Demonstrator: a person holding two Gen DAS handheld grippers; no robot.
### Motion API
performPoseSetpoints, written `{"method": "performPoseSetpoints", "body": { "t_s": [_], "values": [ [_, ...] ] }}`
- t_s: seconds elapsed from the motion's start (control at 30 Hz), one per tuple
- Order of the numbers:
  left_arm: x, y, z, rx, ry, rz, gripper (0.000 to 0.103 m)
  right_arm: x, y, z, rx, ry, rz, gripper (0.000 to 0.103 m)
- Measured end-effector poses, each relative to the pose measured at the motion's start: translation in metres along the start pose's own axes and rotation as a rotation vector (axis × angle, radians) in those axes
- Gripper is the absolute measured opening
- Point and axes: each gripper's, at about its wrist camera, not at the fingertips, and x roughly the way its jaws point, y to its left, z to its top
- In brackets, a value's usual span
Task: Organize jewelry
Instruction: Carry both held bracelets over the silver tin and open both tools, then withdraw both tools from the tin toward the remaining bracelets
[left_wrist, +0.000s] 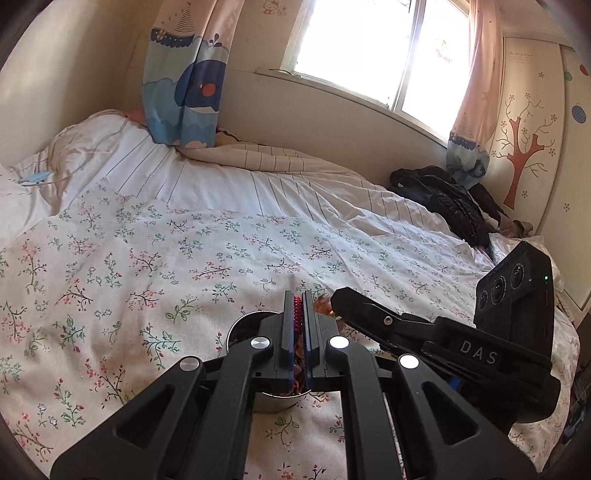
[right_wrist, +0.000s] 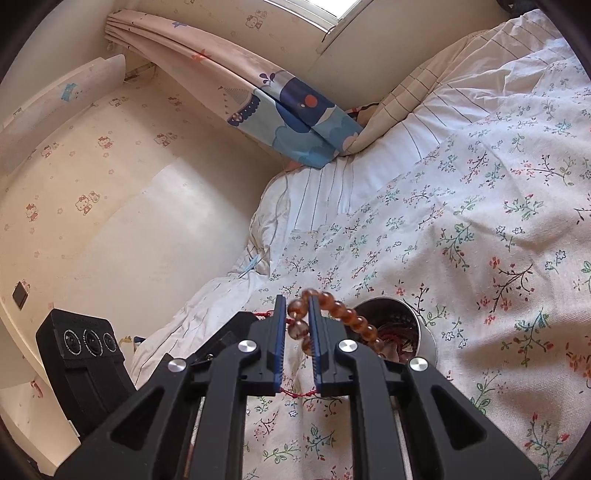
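A round metal bowl (left_wrist: 240, 328) holding tangled jewelry stands on the flowered bed sheet; it also shows in the right wrist view (right_wrist: 424, 332). My left gripper (left_wrist: 297, 301) is shut on a red braided bracelet (left_wrist: 296, 314) and holds it above the bowl. My right gripper (right_wrist: 297, 306) is shut on an amber bead bracelet (right_wrist: 343, 314) that curves down toward the bowl; a red cord (right_wrist: 295, 394) hangs below its fingers. In the left wrist view the right gripper (left_wrist: 334, 299) reaches in from the right, close beside the left fingertips.
The bed (left_wrist: 184, 258) with a flowered sheet fills both views. A dark jacket (left_wrist: 443, 199) lies at the far right of the bed by the wardrobe (left_wrist: 532, 147). Curtains (left_wrist: 181, 81) and a window are behind. A wall (right_wrist: 110, 184) borders the bed.
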Motion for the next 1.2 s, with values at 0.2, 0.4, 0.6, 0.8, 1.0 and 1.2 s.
{"method": "performPoseSetpoints", "body": {
  "t_s": [0.2, 0.4, 0.6, 0.8, 1.0, 1.2],
  "values": [
    [0.005, 0.011, -0.004, -0.033, 0.012, 0.033, 0.042, -0.004, -0.003, 0.003, 0.012, -0.016, -0.005, 0.022],
    [0.002, 0.021, -0.003, -0.062, 0.01, 0.068, 0.05, -0.006, -0.004, 0.002, 0.019, -0.02, -0.025, 0.026],
    [0.003, 0.033, -0.007, -0.09, 0.029, 0.119, 0.054, -0.009, -0.003, 0.001, 0.006, -0.023, -0.046, 0.028],
    [0.004, 0.029, -0.011, -0.054, 0.048, 0.169, 0.057, -0.008, -0.002, -0.002, 0.001, -0.011, -0.067, 0.032],
    [0.002, 0.023, -0.015, -0.018, 0.058, 0.209, 0.062, -0.008, -0.002, -0.006, -0.005, -0.003, -0.088, 0.033],
    [-0.002, 0.02, -0.018, 0.001, 0.068, 0.237, 0.066, -0.012, -0.003, -0.01, 0.001, -0.001, -0.106, 0.034]
  ]
}}
